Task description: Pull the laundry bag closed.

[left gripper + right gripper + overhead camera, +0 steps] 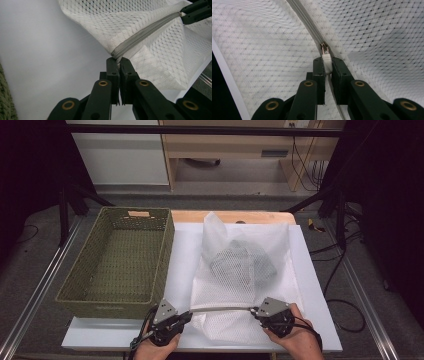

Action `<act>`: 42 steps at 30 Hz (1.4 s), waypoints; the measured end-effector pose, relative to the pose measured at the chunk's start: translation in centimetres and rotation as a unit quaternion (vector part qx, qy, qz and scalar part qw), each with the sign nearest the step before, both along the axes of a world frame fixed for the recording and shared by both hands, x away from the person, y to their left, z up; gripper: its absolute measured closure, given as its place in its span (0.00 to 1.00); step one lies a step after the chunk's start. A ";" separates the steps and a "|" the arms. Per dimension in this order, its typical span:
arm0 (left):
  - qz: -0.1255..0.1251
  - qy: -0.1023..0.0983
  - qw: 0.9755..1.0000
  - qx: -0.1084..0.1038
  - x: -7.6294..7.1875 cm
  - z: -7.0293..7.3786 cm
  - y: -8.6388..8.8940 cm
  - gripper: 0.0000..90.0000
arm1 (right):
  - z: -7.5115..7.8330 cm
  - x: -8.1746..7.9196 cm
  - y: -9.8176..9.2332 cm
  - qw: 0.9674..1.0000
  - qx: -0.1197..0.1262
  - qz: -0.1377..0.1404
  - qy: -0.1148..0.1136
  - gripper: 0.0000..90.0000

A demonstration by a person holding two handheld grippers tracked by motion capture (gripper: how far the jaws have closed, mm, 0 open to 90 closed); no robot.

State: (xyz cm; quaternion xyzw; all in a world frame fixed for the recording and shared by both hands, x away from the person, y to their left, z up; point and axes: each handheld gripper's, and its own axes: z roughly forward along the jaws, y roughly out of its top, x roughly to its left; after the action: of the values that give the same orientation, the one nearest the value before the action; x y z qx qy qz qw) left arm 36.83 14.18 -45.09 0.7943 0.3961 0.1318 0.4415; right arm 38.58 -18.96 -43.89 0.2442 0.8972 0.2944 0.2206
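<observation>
Far out to the left of the left gripper (pixel 186 316): a green woven basket (pixel 120 260), standing on the worktop (pixel 310 285) with nothing visible in it, probably waiting to receive the bag once closed. Left gripper itself: clenched on the end of the zipper (pixel 145 33) of the white mesh laundry bag (pixel 240 285), jaws pinching the tape right where the fabric gathers to a corner; held there as an anchor, most likely, so that the zipper line stays taut. Between the two grippers: the grey zipper stretched nearly straight across the near edge of the bag, lifted a little off the white sheet (pixel 185 250). Beyond that line, away from both grippers: the bulk of the bag, with a grey garment (pixel 245 262) bundled inside, seemingly folded clothing, though the mesh blurs it. Right gripper (pixel 256 311): grasping the small white pull tab (pixel 326 62) of the slider, metal slider (pixel 324 48) just ahead of the jaw tips. Opposed grips, then, for tension; without it the soft mesh would bunch ahead of the slider.
</observation>
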 end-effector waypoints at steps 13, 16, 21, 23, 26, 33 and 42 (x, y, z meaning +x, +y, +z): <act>0.001 -0.001 1.000 0.000 0.0 0.0 0.0 0.97 | 0.0 0.0 -1.0 1.000 -0.002 -0.009 0.000 0.91; 0.001 -0.001 1.000 0.001 0.0 0.0 -0.1 0.97 | -0.1 0.0 -1.3 1.000 0.003 -0.012 0.002 0.91; 0.001 -0.002 1.000 0.000 0.0 0.0 0.0 0.97 | -0.1 0.0 -1.8 1.000 0.004 -0.012 0.002 0.91; 0.000 -0.001 1.000 0.000 0.0 0.0 -0.1 0.97 | -0.1 0.0 -1.9 1.000 0.000 -0.014 0.002 0.91; 0.000 -0.001 1.000 -0.001 0.0 0.0 -0.1 0.97 | -0.1 0.0 -2.1 1.000 0.001 -0.016 0.003 0.91; 0.001 -0.001 1.000 0.000 0.0 0.0 0.0 0.97 | -0.1 -0.1 -2.7 1.000 0.001 -0.022 0.004 0.91; 0.001 -0.001 1.000 0.001 0.0 0.0 0.0 0.97 | -0.1 -0.1 -3.2 1.000 -0.001 -0.025 0.008 0.91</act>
State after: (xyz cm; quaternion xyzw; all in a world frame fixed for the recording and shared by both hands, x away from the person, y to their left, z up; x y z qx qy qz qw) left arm 36.79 14.17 -45.08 0.7941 0.3962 0.1338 0.4411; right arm 38.43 -22.18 -44.04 0.2685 0.8930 0.2860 0.2207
